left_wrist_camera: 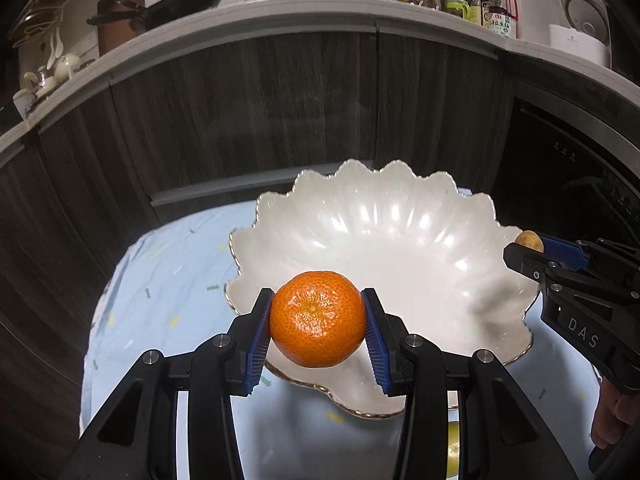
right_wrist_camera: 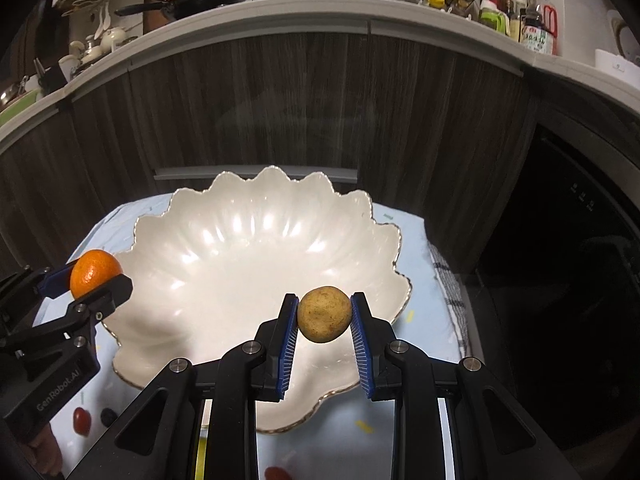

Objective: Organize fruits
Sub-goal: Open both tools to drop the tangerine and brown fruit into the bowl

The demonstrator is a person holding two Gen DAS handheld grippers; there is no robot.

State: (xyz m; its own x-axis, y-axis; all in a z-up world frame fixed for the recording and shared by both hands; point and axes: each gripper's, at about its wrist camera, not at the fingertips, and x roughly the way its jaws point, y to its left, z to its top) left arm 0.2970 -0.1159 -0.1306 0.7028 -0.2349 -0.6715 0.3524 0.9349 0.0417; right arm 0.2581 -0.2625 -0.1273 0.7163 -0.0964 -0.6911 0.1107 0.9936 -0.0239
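Note:
My left gripper (left_wrist_camera: 317, 320) is shut on an orange tangerine (left_wrist_camera: 317, 318), held over the near left rim of a white scalloped bowl (left_wrist_camera: 400, 240). My right gripper (right_wrist_camera: 324, 316) is shut on a small round brownish-yellow fruit (right_wrist_camera: 324, 314), above the near right part of the same bowl (right_wrist_camera: 248, 248), which holds nothing. In the left wrist view the right gripper (left_wrist_camera: 524, 248) enters from the right with the brown fruit (left_wrist_camera: 530, 241) at its tip. The right wrist view shows the left gripper (right_wrist_camera: 100, 276) at the bowl's left edge with the tangerine (right_wrist_camera: 95, 272).
The bowl stands on a light blue patterned cloth (left_wrist_camera: 168, 272) over a small table. A red fruit (right_wrist_camera: 81, 421) and a dark one (right_wrist_camera: 107, 416) lie on the cloth near the front left, and another red one (right_wrist_camera: 278, 473) at the bottom. Dark cabinet doors (left_wrist_camera: 260, 120) stand behind.

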